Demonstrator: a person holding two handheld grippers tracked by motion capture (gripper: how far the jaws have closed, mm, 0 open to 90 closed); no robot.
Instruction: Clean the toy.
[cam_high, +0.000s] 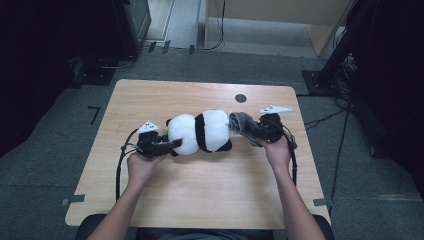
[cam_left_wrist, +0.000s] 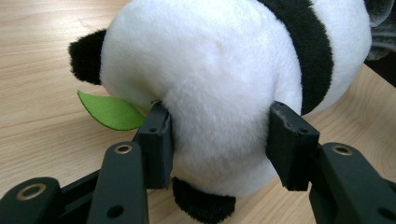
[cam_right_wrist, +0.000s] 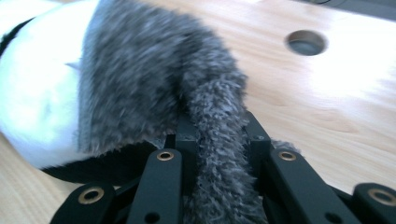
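Observation:
A black-and-white panda plush lies on its side in the middle of the wooden table. My left gripper is shut on the panda's white head end, both pads pressing into the fur; a green felt leaf sticks out beside one pad. A grey fuzzy cloth covers the panda's other end. My right gripper is shut on a fold of that grey cloth, which runs down between its jaws.
A round cable hole sits in the table behind the plush, also the cable hole in the right gripper view. Cables trail from both grippers toward the near edge. Dark equipment and floor cables ring the table.

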